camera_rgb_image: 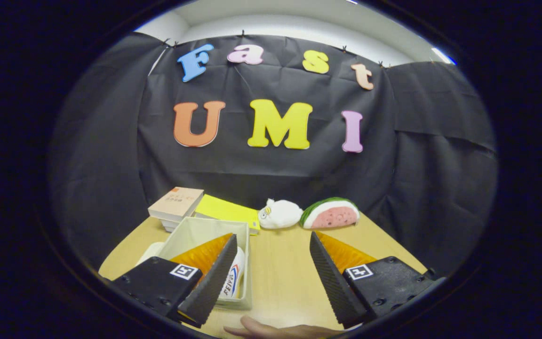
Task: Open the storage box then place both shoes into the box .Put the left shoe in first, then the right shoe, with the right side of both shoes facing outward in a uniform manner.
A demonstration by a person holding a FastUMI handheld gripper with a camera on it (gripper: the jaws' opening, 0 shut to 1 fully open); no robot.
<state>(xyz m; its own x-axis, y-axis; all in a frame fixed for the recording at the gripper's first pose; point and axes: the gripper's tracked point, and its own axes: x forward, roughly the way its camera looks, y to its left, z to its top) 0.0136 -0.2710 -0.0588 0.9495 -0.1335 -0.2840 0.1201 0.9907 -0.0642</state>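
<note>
Gripper (271,263) held above a wooden table (280,273), its jaws spread wide and holding nothing.

A person's hand (275,331) rests on the table just below the fingers. The open storage box (191,233) sits behind the left finger, a white shoe (232,280) lying inside it. Bare tabletop runs between the jaws. Beyond them lie stacked books (177,205), a yellow folder (226,209), a white plush toy (279,214) and a watermelon plush (331,214) against the booth wall.

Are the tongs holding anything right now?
No. The tongs are open and empty over the bare wooden table, beside the pale open storage box.
</note>
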